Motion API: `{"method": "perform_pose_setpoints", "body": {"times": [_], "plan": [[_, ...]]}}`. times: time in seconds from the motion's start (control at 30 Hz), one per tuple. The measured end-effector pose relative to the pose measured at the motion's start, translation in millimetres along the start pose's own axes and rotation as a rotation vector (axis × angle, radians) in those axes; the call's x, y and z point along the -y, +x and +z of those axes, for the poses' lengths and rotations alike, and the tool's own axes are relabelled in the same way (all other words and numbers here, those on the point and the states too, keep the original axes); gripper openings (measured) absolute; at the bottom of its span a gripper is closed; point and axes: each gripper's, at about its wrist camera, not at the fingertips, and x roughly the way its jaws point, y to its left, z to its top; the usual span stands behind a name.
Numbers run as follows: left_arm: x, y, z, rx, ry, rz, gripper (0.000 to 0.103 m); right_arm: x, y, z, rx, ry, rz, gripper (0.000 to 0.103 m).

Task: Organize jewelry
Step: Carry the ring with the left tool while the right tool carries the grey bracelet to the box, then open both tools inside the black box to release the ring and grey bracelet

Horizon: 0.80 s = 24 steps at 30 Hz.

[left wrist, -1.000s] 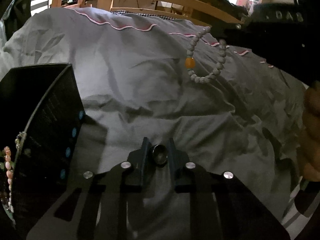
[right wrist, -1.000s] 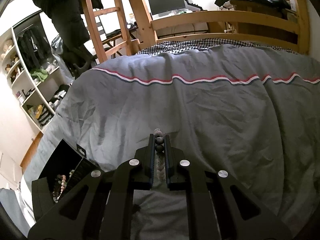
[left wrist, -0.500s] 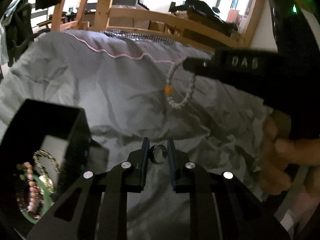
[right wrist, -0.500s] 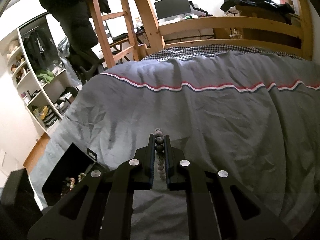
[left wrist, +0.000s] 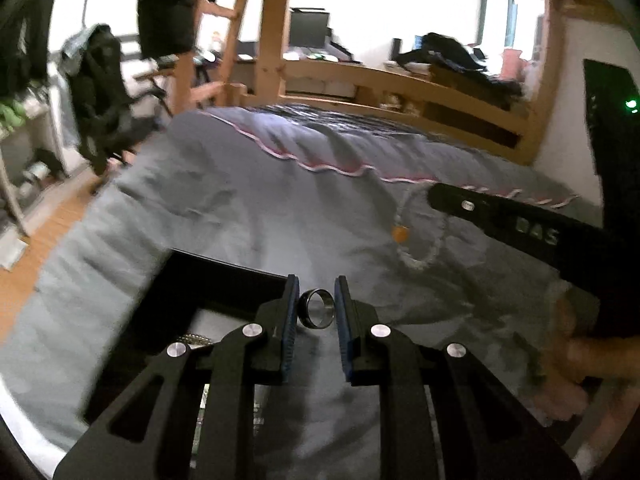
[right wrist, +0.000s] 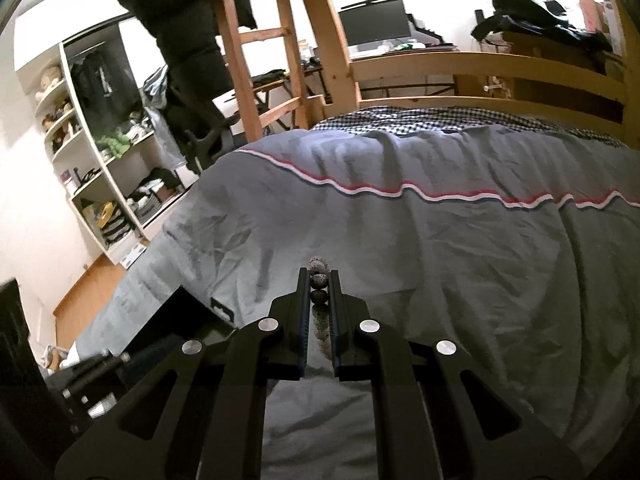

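My left fingers (left wrist: 316,312) clamp the ring (left wrist: 317,313), box (left wrist: 224,280) just below-left; my right fingers (right wrist: 319,296) pinch the bracelet (right wrist: 320,280), farther from it.

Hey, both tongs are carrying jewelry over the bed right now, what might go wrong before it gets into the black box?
1. The ring is pinched by its edges between the left tongs; it could pop out onto the rumpled grey duvet.
2. The bead bracelet hangs loose from the right tongs, so it may swing and snag the box wall.
3. The left view is blurred, so aiming may be off.
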Motion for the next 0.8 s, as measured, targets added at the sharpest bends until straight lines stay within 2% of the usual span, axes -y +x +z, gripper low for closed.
{"method": "perform_pose_setpoints", "body": {"times": [0.4,0.8], "plan": [[-38,-13,8,0.019,-0.107,0.108,0.018,-47,1,-10,-0.006,-0.101,0.097,0.009],[-81,-14,8,-0.054,-0.216,0.188,0.018,-97,18,-34,-0.062,-0.18,0.218,0.009]]}}
